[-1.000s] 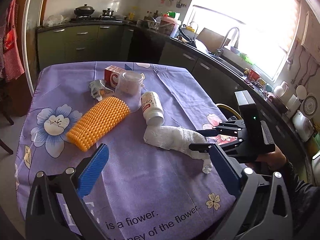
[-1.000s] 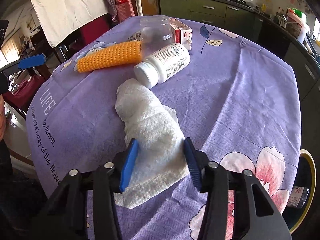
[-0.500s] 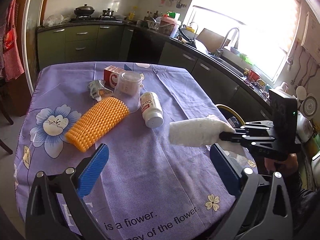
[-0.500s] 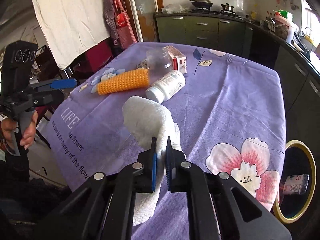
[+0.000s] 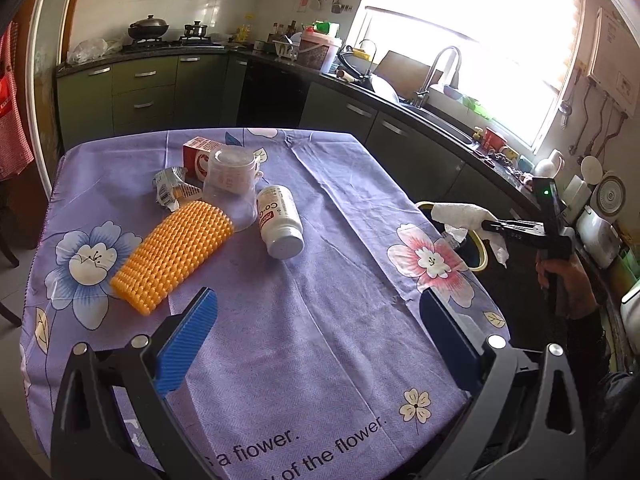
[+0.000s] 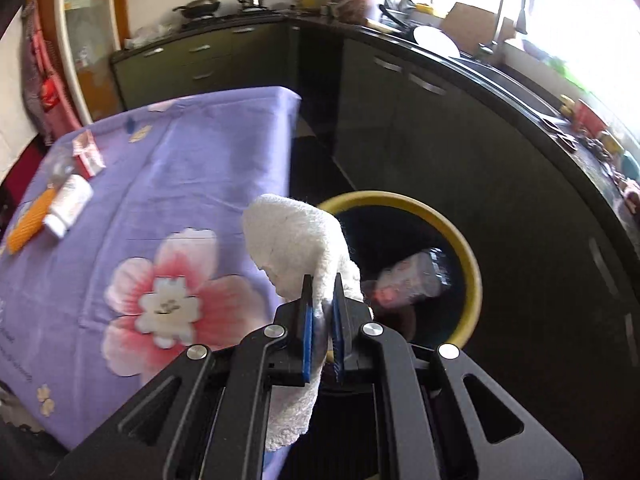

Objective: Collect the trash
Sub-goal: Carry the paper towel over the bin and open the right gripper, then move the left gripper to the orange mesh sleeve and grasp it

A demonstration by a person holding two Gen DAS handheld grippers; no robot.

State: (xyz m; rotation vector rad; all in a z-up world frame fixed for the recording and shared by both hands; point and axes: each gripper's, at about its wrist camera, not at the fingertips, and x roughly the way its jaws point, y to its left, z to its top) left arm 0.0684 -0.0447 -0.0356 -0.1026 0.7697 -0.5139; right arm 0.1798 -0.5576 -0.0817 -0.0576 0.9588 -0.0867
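Towel (image 6: 296, 236) now hangs clamped in the narrow jaws of the right gripper (image 6: 320, 312) beside the desk edge, over the yellow-rimmed bin (image 6: 472, 280), having been lifted off the desk (image 5: 320, 320) within the last second; judged, release into the bin is the step in hand, and a bottle (image 6: 412, 276) already lies inside. Left gripper (image 5: 316, 336) hovers low over the near edge with jaws wide and empty. Purple flowered cloth still carries an orange mat (image 5: 172, 256), a white pill bottle (image 5: 278, 220), a clear cup (image 5: 230, 184), a red carton (image 5: 198, 152) and a wrapper (image 5: 170, 186); kitchen counters, stove and sink surround.
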